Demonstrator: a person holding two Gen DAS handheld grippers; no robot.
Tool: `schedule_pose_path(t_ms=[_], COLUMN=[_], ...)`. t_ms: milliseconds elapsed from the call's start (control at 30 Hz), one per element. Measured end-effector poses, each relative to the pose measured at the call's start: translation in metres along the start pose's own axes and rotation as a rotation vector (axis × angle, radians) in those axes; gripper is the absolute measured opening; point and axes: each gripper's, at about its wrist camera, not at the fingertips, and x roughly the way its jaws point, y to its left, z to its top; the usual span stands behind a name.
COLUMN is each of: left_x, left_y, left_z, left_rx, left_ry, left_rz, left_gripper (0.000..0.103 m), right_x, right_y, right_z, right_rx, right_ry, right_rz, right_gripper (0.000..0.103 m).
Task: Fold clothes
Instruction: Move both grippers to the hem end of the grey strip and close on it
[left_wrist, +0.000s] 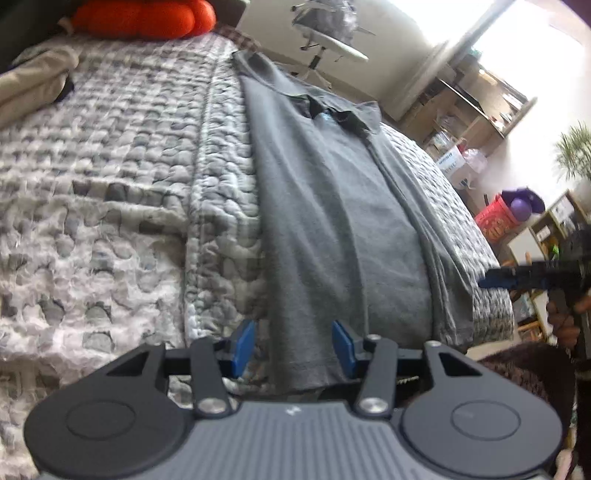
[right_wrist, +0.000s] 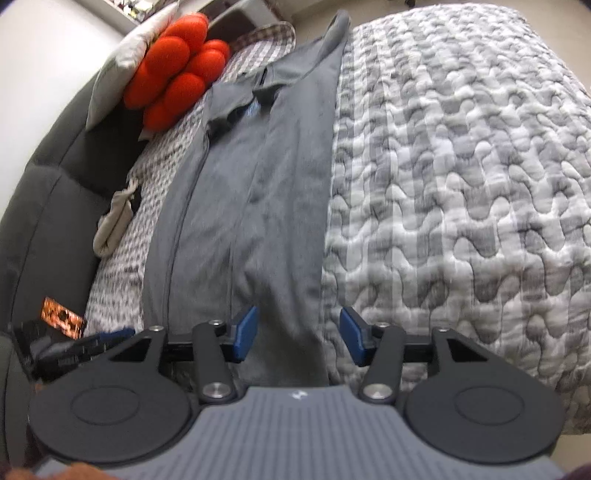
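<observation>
A grey polo shirt (left_wrist: 332, 206) lies on the quilted grey-and-white bedspread (left_wrist: 110, 184), folded lengthwise into a long strip with its dark collar (left_wrist: 332, 110) at the far end. My left gripper (left_wrist: 293, 345) is open at the near hem, its blue pads (left_wrist: 243, 343) on either side of the hem's left part. In the right wrist view the same shirt (right_wrist: 251, 192) runs away from my right gripper (right_wrist: 299, 338), which is open around the hem's right corner. Each gripper shows in the other's view: the right gripper (left_wrist: 517, 277) and the left gripper (right_wrist: 92, 341).
An orange cushion (right_wrist: 177, 74) and a pale pillow (right_wrist: 122, 55) sit by the dark padded headboard (right_wrist: 44, 206). A beige garment (right_wrist: 114, 221) lies beside the shirt. Beyond the bed stand a white office chair (left_wrist: 325, 40), shelves (left_wrist: 472, 110) and a red basket (left_wrist: 495, 221).
</observation>
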Motion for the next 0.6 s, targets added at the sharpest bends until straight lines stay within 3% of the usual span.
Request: schedule_pose_path(t_ms=[333,600], left_x=[0.026,0.038], left_y=[0.017,0.025], left_z=[0.009,0.007], left_rx=[-0.039,-0.069], left_ry=[0.104,0.129], left_rz=[-0.066,-0.125], left_gripper=[0.048,0.045], right_x=[0.014,0.018], right_y=[-0.011,-0.014], right_z=[-0.009,-0.006], right_rx=[-0.059,-0.09], right_ry=[0.17,0.235], right_rz=[0.003,0.062], right_gripper=[0.054,0.053])
